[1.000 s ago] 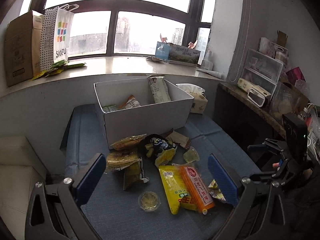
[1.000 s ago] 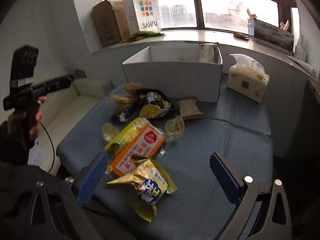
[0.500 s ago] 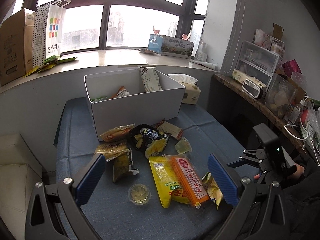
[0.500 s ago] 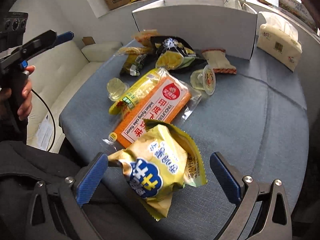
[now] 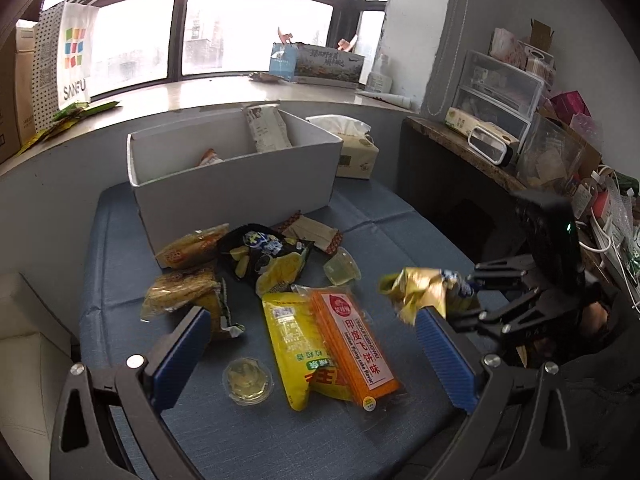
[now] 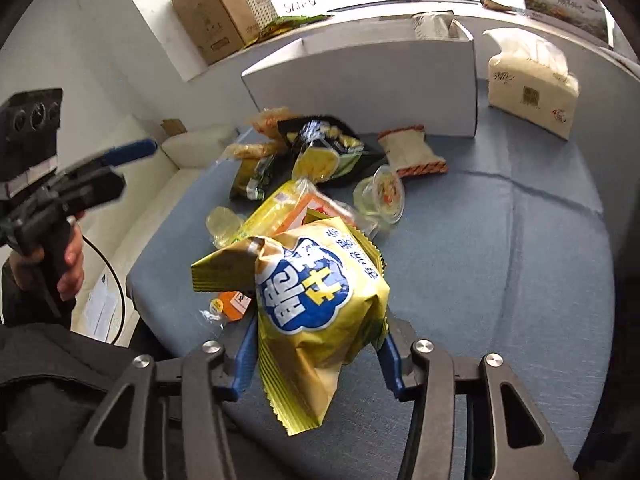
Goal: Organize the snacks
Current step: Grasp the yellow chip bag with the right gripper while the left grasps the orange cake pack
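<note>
Above the blue cushion, our right gripper pinches a yellow chip bag between its fingers, lifted clear of the snack pile. Our left gripper hovers with fingers spread over an orange cake pack, short of the white box.

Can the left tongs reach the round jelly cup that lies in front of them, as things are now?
Probably yes. The left tongs are open and empty, and the jelly cup lies uncovered on the blue cushion between their fingers. The yellow packet lies close beside it, so a tidy grip needs care.
</note>
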